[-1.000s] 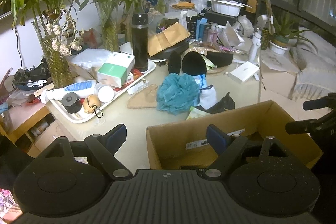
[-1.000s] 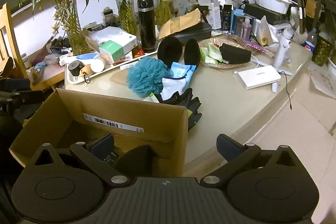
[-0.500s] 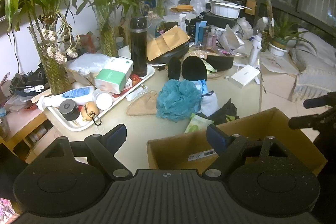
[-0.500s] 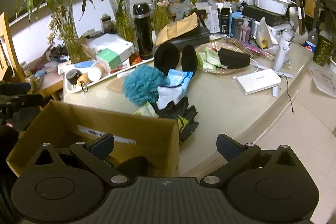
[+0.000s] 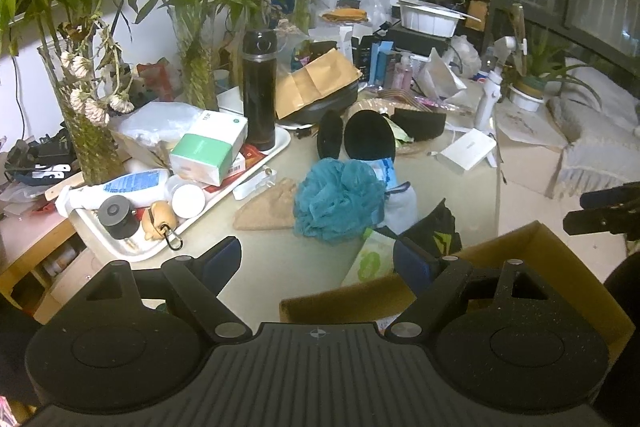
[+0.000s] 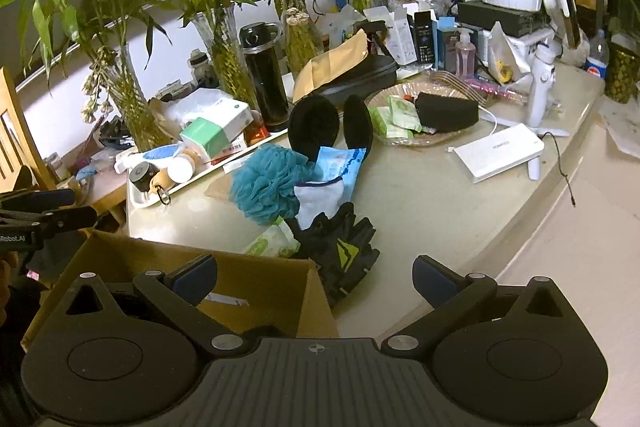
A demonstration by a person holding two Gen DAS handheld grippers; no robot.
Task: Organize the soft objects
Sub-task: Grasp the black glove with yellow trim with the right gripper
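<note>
A heap of soft things lies mid-table: a teal bath pouf (image 5: 338,201) (image 6: 266,185), black earmuffs (image 5: 368,141) (image 6: 328,127), a white and blue sock (image 5: 400,205) (image 6: 322,197), black gloves (image 6: 340,251) (image 5: 438,231) and a green wipes pack (image 6: 272,241). A tan cloth (image 5: 266,207) lies to their left. An open cardboard box (image 5: 532,255) (image 6: 248,275) sits at the near table edge. My left gripper (image 5: 318,261) stands open over the table and box corner. My right gripper (image 6: 316,277) stands open above the box's right wall. Neither holds anything.
A white tray (image 5: 132,247) at the left carries a lotion bottle, jars, a green box and a black flask (image 5: 259,87). Glass vases of bamboo (image 5: 82,123) line the back. A wicker plate (image 6: 432,137), a white box (image 6: 500,151) and a gimbal stand at the right.
Both grippers have drawn back toward the near side. The box has slid lower in both views, uncovering the gloves and the wipes pack. Both stayed open.
</note>
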